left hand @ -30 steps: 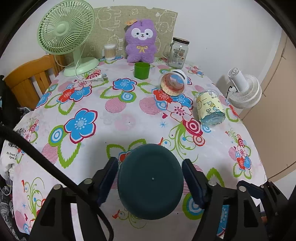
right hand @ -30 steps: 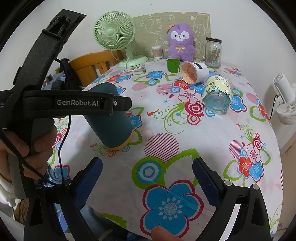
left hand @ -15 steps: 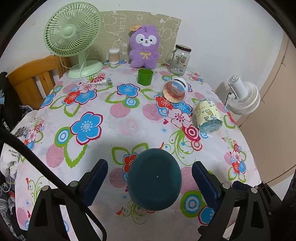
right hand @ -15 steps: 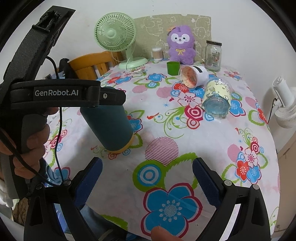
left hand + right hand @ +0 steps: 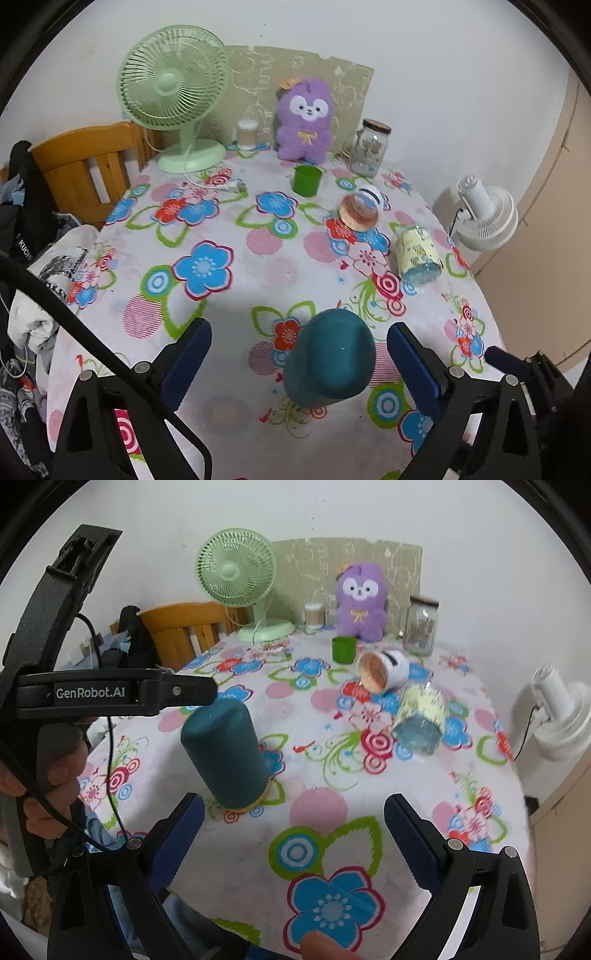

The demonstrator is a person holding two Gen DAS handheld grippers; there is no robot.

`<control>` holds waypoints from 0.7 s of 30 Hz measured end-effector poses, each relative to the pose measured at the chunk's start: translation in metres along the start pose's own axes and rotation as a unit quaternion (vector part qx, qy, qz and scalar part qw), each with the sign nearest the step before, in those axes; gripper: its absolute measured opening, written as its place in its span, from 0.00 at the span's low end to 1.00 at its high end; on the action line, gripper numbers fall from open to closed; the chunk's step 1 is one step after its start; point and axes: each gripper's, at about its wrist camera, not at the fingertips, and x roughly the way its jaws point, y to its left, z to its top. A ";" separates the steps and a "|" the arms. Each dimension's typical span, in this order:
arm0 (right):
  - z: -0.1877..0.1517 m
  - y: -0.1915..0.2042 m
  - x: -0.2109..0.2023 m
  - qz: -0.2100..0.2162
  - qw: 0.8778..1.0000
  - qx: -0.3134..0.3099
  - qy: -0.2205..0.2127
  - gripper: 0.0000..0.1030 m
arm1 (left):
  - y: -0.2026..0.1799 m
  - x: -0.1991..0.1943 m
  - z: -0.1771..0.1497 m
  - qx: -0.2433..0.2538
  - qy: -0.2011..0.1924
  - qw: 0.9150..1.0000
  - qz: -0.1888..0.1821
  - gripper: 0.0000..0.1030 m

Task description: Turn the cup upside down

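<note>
A round table covered by a flower-print tablecloth (image 5: 258, 266) is set against a white wall, with a wooden chair (image 5: 85, 162) at its far left edge. Along the back of the table a green desk fan (image 5: 173, 96), a purple plush toy (image 5: 304, 118), a glass jar (image 5: 371, 147) and a small green cup (image 5: 306, 180) are seen. Further right a white cup (image 5: 384, 670) and a patterned glass (image 5: 417, 254) are lying on their sides, near each other. The dark teal cup (image 5: 330, 354) is stood mouth down on the cloth near the front edge, its closed base uppermost and a yellowish rim visible against the cloth in the right wrist view. The left gripper (image 5: 299, 363) is held spread wide, the cup between its blue pads but touched by neither. The right gripper (image 5: 293, 834) is likewise opened wide and holds nothing, just to the right of the cup. A hand (image 5: 51, 771) is wrapped around the left gripper's handle
</note>
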 end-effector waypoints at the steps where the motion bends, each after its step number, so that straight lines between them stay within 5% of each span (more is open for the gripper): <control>1: 0.002 0.002 -0.003 -0.008 1.000 -0.007 -0.005 0.96 | 0.002 -0.002 0.000 -0.003 -0.002 1.000 -0.001 0.94; 21: 0.036 0.040 -0.055 -0.034 0.997 -0.027 -0.065 0.96 | 0.035 -0.058 -0.011 -0.032 -0.051 0.998 0.010 0.95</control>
